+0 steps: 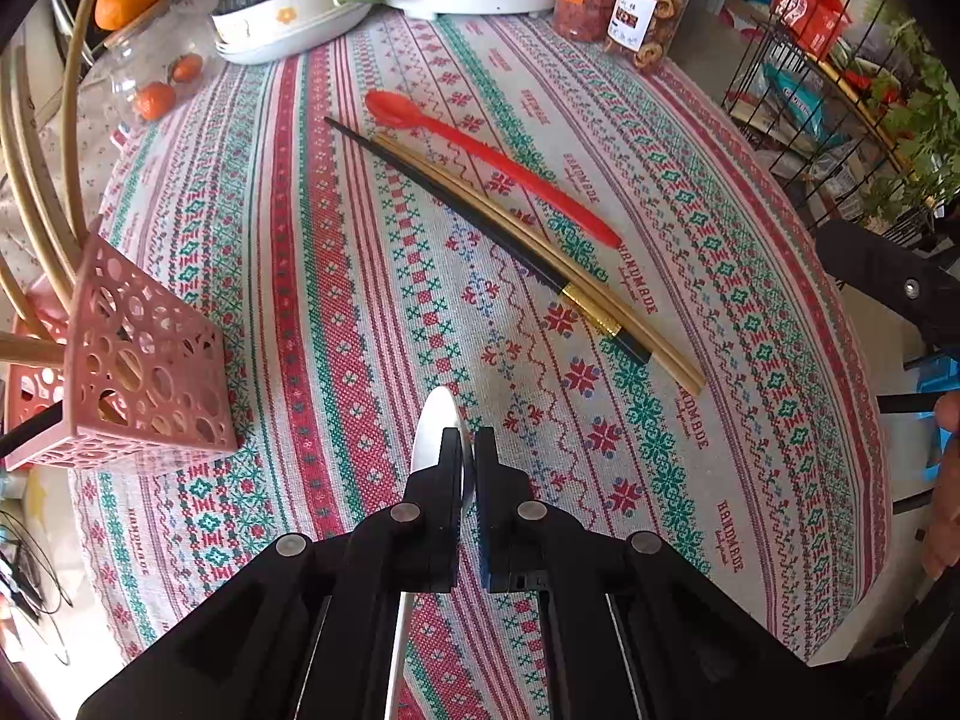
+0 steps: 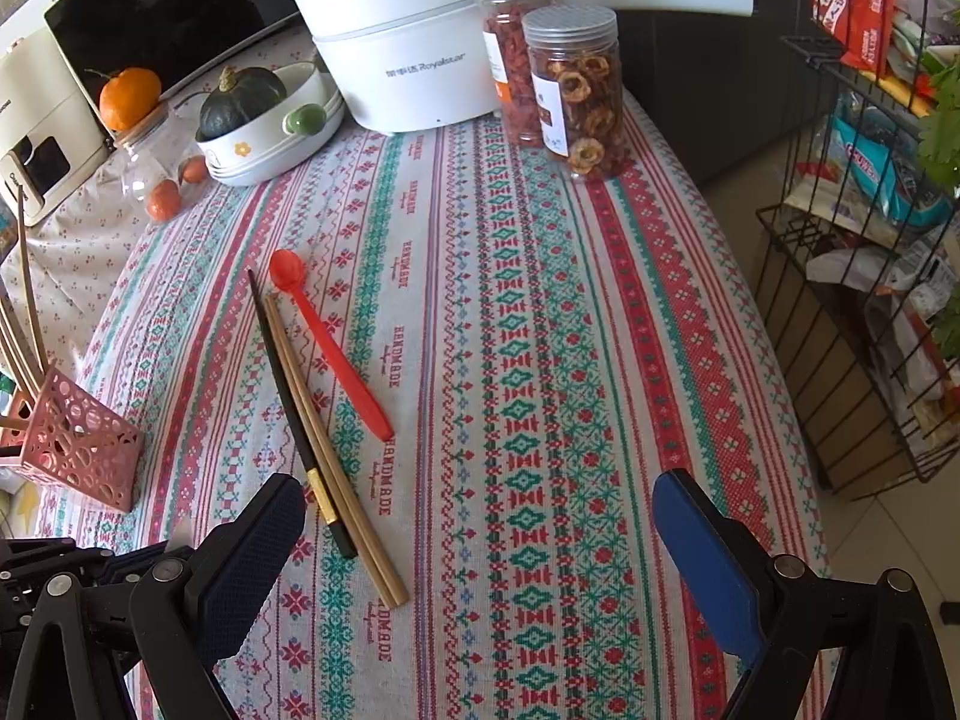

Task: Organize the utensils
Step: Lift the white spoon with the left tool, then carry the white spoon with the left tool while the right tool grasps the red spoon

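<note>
In the left wrist view, the left gripper [image 1: 468, 441] sits at the lower centre of the frame, its jaws closed tight on a metal spoon [image 1: 433, 429]; the shiny bowl sticks up above the fingertips and the handle runs down between the fingers to the bottom edge. Just above centre on the patterned tablecloth [image 1: 336, 276] lie a red plastic spoon [image 1: 492, 165], a black chopstick [image 1: 480, 222] with a gold band, and a pair of bamboo chopsticks [image 1: 540, 252], side by side on a diagonal. At the left edge stands a pink perforated utensil holder [image 1: 144, 372] with chopsticks already inside.

In the right wrist view, the right gripper [image 2: 480, 546] fills the lower corners, jaws spread wide and holding nothing. The ends of the black chopstick [image 2: 294, 414] and bamboo chopsticks [image 2: 336, 450] lie just beside its left finger, with the red plastic spoon [image 2: 330, 348] next to them. The pink utensil holder [image 2: 78, 444] stands at the left edge. A white cooker pot [image 2: 408, 60] and two jars of dried fruit [image 2: 576, 90] are at the top.
</note>
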### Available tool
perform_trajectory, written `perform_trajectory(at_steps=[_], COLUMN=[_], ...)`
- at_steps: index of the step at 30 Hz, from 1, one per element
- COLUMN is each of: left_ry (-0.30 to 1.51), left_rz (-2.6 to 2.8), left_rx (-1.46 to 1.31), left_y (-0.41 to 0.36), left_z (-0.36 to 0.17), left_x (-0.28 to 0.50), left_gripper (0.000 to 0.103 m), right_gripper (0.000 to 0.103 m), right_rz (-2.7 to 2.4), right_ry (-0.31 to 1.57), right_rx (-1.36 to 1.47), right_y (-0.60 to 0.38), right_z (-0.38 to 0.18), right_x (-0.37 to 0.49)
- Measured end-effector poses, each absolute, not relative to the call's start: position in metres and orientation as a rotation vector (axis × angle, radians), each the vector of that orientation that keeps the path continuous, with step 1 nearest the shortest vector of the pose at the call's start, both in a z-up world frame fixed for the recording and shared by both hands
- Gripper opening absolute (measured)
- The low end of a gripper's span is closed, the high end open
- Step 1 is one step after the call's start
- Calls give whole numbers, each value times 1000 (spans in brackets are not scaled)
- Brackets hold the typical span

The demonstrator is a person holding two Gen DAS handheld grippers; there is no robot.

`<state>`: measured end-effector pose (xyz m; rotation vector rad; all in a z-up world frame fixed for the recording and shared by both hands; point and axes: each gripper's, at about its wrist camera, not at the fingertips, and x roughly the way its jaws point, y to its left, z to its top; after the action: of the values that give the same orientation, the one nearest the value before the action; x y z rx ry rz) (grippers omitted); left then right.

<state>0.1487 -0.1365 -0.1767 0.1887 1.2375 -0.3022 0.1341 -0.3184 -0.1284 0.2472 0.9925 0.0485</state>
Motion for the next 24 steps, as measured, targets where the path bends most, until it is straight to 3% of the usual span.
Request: perform_trajectory(at_steps=[12,24], left_ry=[777,543], left_rz=[-447,-504], left_rx=[162,37], left_y=[-109,-49], left_z=[-93,-47], left_x=[71,29], left_gripper=[3,3], right_gripper=[97,97], right_rz=[74,119], right_ry=[1014,1009], right_rx=[217,190], right_y=[-305,-279], right_z=[-133,-124], right_x=[136,149])
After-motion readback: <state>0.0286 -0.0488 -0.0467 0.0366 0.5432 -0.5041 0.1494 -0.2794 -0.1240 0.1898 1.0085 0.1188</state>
